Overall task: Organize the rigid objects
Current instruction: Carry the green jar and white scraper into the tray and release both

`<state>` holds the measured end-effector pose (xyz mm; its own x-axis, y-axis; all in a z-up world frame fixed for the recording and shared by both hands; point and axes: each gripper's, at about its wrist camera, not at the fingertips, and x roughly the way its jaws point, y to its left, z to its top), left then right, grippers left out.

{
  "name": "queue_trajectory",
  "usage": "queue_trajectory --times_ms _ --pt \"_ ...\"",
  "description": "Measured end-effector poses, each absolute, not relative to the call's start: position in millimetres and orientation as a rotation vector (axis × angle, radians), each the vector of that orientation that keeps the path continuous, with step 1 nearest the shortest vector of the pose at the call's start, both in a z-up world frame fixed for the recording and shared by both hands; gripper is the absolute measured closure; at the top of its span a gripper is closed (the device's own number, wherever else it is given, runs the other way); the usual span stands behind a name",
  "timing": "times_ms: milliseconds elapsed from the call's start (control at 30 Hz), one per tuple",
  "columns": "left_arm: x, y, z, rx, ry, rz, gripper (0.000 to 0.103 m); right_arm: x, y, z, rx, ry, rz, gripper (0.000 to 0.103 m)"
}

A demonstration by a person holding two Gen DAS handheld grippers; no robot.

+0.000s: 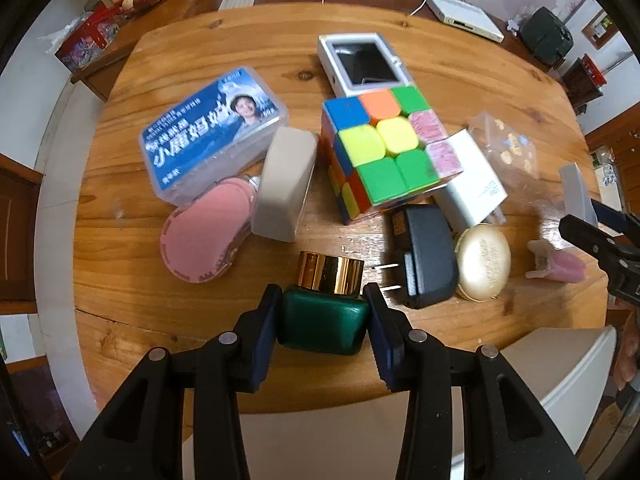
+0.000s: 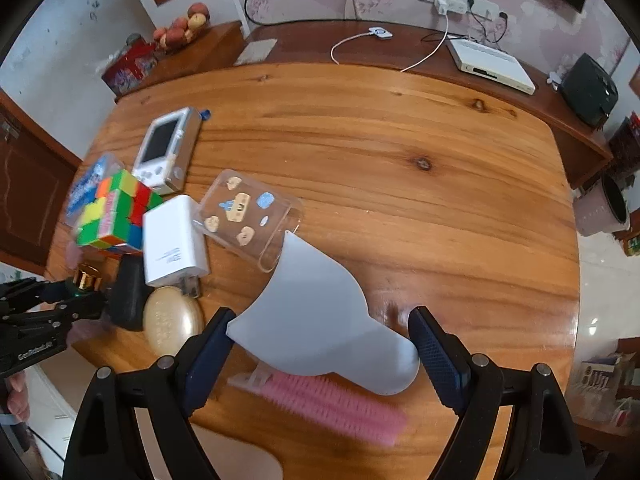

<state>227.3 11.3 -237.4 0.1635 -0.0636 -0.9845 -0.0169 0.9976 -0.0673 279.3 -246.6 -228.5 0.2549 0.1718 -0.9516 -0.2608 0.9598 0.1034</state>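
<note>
Green glass, gold cap: the jar (image 1: 324, 316) sits clamped between the pads of the left tool (image 1: 325, 322), which points straight down at the near edge of the bench (image 1: 460, 80). The jar lies on its side, cap toward the clutter, just clear of the black plug (image 1: 424, 256) and the gold compact (image 1: 483, 262).

The right tool (image 2: 322, 354) has its jaws wide. A grey scraper (image 2: 320, 308) lies between them; its left edge touches the left pad (image 2: 210, 346), while the right pad looks just clear of the handle, so I read this as open, not a grip. A pink brush (image 2: 336, 404) lies under the scraper's handle.

The step in hand looks like the pick of the jar: the grasp is made, the carry not yet begun. Nothing shows where sorted things go, so the target is a guess.

Next, the left hand should lift straight up before going sideways, as the plug's prongs stand close to the cap. A smooth body held near its shoulder could slip or swing, so go slow and keep the squeeze firm.
</note>
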Motion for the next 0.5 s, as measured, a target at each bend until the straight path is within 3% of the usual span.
queue_trajectory --times_ms 500 --pt "148.8 23.4 -123.7 -0.095 1.171 -0.071 0.058 182.1 -240.3 -125.7 0.022 1.089 0.407 0.015"
